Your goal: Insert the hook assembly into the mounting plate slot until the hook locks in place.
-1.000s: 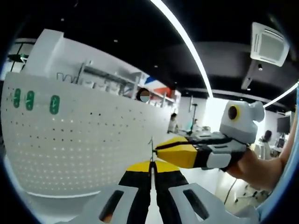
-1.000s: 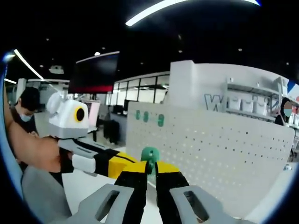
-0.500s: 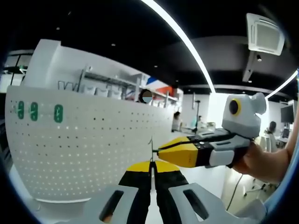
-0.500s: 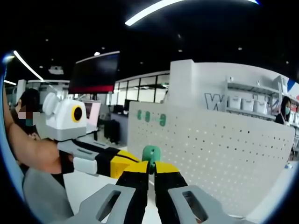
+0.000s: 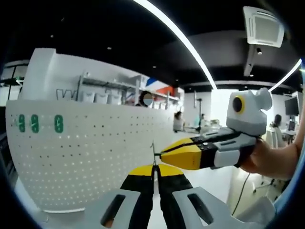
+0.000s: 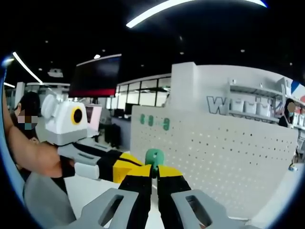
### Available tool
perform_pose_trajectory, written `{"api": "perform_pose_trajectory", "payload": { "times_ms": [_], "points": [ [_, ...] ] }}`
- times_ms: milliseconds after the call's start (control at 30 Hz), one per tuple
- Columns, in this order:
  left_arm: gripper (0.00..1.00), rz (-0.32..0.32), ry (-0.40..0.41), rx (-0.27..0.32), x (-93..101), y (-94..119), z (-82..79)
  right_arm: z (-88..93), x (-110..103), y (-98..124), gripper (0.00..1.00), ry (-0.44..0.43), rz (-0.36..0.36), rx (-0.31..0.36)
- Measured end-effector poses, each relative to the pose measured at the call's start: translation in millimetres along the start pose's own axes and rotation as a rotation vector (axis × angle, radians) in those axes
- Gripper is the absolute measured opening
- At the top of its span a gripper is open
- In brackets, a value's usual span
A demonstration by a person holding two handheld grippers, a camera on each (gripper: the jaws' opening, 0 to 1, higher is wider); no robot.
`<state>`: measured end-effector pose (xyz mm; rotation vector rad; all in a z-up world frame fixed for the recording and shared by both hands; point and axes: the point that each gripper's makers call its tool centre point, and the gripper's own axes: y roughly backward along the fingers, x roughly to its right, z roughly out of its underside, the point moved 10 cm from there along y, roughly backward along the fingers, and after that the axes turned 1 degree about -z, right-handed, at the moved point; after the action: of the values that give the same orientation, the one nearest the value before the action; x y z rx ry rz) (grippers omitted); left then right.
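Seemingly as the mounting surface, the white pegboard (image 6: 224, 162) stands upright on the pale desk (image 5: 205, 179) with three green hooks (image 6: 152, 120) already seated near its top corner, and both grippers are held up in front of it, well apart from its holes. The right gripper (image 6: 151, 175) has its fingers clenched on a green hook piece (image 6: 154, 156), while the left gripper (image 5: 153, 172) is pinched shut on a thin metal wire (image 5: 153, 155) standing straight up. Their tips meet, probably to join the two parts before insertion.
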<state>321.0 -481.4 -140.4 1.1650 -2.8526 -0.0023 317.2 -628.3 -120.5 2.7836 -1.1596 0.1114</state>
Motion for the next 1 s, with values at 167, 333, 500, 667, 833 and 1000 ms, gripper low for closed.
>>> {"api": "perform_pose_trajectory", "payload": {
  "times_ms": [167,333,500,667,833,1000],
  "points": [
    [0.06,-0.002,-0.013,0.004,-0.1,6.2,-2.9,-1.6,-1.9,1.2,0.01,-0.001,0.008,-0.002],
    [0.12,-0.006,-0.018,0.005,-1.1,11.3,-4.4,-3.3,-5.0,2.3,0.01,0.002,0.017,0.001],
    [0.16,-0.006,-0.022,0.005,-1.1,17.3,-6.3,-3.7,-6.2,3.4,0.01,0.002,0.029,0.005],
    [0.25,-0.015,-0.029,0.002,-3.1,22.6,-7.6,-3.9,-7.4,3.6,0.01,-0.003,0.043,0.009],
    [0.31,-0.023,-0.031,0.000,-6.0,27.7,-8.7,-4.2,-7.7,3.4,0.01,-0.005,0.055,0.011],
    [0.40,-0.040,-0.049,-0.001,-10.7,34.6,-10.1,-5.3,-8.9,2.2,0.01,-0.002,0.068,0.010]
  ]
}}
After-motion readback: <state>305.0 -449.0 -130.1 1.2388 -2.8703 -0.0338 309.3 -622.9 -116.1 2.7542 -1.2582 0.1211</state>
